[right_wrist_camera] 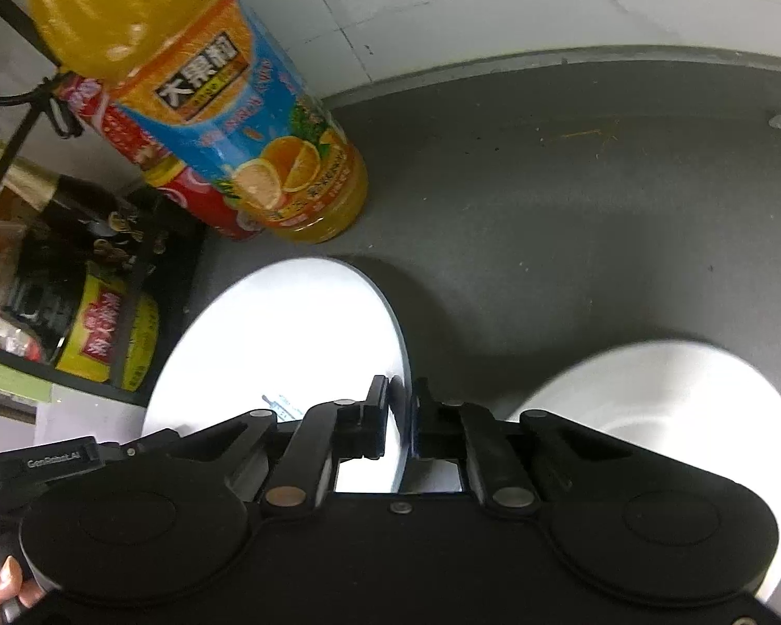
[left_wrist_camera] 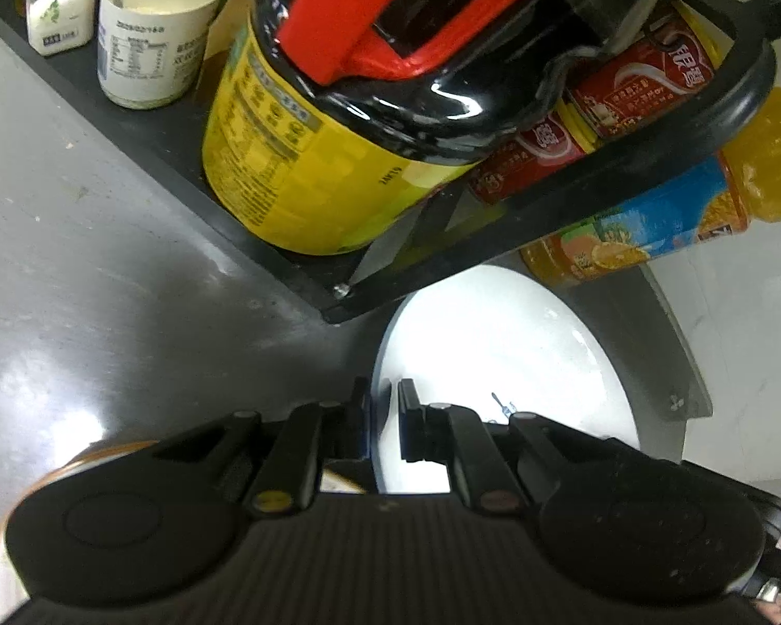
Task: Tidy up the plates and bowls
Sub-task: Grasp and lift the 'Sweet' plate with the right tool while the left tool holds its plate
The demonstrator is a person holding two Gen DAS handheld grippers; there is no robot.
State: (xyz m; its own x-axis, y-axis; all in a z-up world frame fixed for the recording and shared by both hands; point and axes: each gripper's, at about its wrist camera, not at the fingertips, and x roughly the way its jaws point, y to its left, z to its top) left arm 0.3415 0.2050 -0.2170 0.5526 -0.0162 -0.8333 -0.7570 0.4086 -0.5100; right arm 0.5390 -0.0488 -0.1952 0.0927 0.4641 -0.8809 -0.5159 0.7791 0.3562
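Slippage is your risk: both tongs, left tongs (left_wrist_camera: 385, 419) and right tongs (right_wrist_camera: 401, 416), are clamped on opposite rims of one white plate (right_wrist_camera: 286, 333) at lower centre; uneven pull could twist it into the orange juice bottle (right_wrist_camera: 244, 120).

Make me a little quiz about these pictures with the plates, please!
1. True or false: the right gripper is clamped on the white plate at its rim.
2. What colour is the drink in the juice bottle?
3. What stands on the black shelf? A) yellow tub B) shoe C) teddy

Key: 1 true. 2 orange. 3 A.
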